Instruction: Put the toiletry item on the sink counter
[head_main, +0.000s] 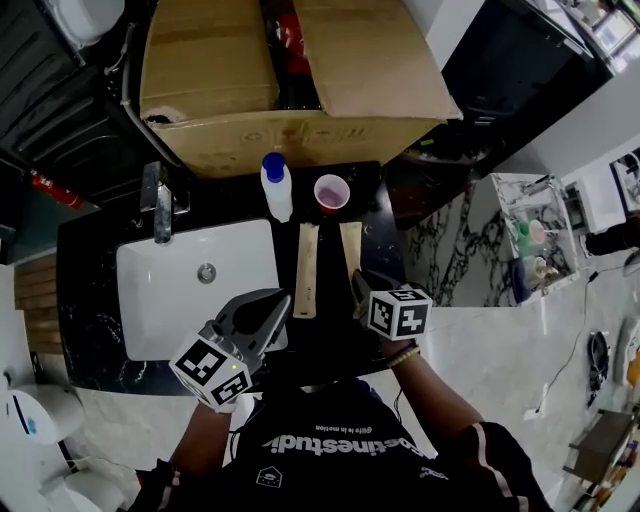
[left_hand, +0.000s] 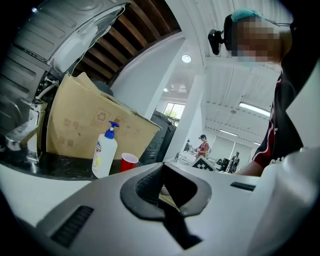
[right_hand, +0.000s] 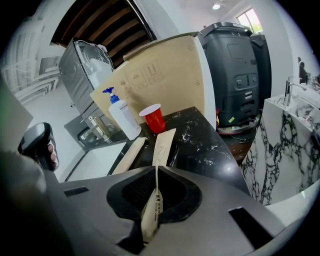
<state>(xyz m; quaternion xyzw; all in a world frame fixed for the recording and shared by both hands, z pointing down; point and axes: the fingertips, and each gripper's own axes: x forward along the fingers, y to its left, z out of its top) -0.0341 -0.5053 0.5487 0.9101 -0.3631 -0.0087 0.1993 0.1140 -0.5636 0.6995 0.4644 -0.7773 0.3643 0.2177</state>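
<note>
Head view: you're standing at the black sink counter (head_main: 88, 300) with both grippers low over its front edge. Your right gripper (right_hand: 156, 170) is clenched on the near end of a paper-wrapped toiletry item (right_hand: 163, 145) (long flat tan sleeve, print too small to read). The sleeve runs away from the jaws over the counter, right of the white basin (head_main: 180, 300). Can't tell if its far end touches the stone or sits just above it. A second sleeve (head_main: 307, 270) lies flat on the counter just beside it, on the basin side, roughly parallel, not touching.

Your left gripper (left_hand: 162, 167) has its jaws pressed together with nothing between them. It hangs near the basin's front right corner, close to the second sleeve.

At the back of the counter a white pump bottle (head_main: 277, 188) with a blue top stands upright, with a red cup (head_main: 331, 193) just beside it. A faucet (head_main: 161, 200) sits behind the basin. An open cardboard box (head_main: 230, 70) rises behind the bottle and cup.
</note>
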